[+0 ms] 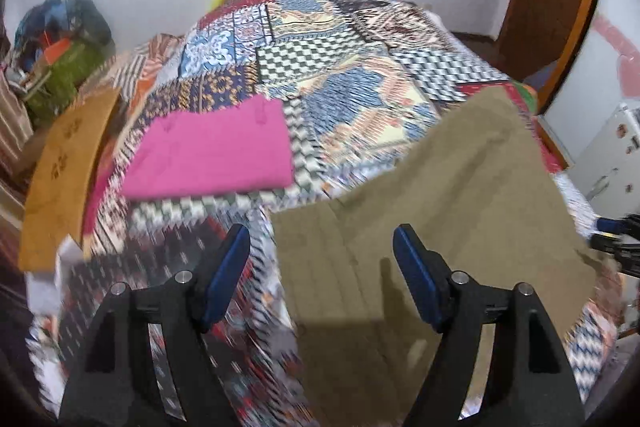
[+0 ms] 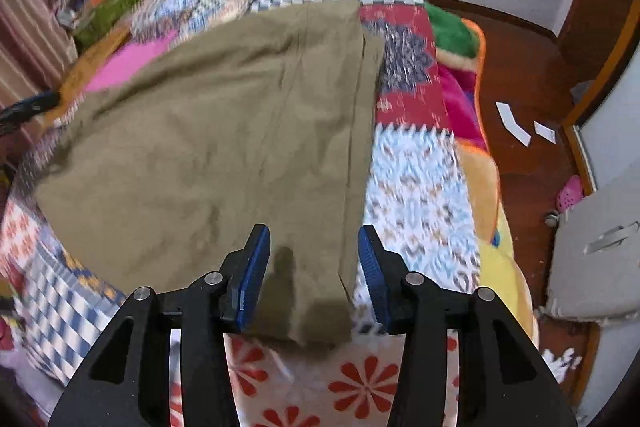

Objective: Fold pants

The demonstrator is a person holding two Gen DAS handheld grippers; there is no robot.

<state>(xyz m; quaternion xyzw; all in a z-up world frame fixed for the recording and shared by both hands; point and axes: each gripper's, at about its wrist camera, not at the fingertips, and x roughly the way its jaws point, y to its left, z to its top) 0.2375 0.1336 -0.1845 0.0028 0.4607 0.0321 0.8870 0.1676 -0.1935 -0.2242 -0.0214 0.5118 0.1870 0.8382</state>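
Olive-brown pants [image 1: 436, 211] lie spread flat on a patchwork bedspread [image 1: 320, 67]; in the right wrist view the pants [image 2: 216, 131] fill the middle. My left gripper [image 1: 322, 255] is open and empty, hovering over the pants' near left edge. My right gripper [image 2: 314, 251] is open and empty, above the pants' near right corner. The right gripper shows at the left wrist view's right edge [image 1: 616, 231].
A folded pink garment [image 1: 216, 151] lies on the bed left of the pants. A tan folded cloth [image 1: 60, 179] sits at the bed's left edge. A bundle of bags [image 1: 60, 47] stands far left. Wooden floor [image 2: 520, 75] with paper scraps lies to the right.
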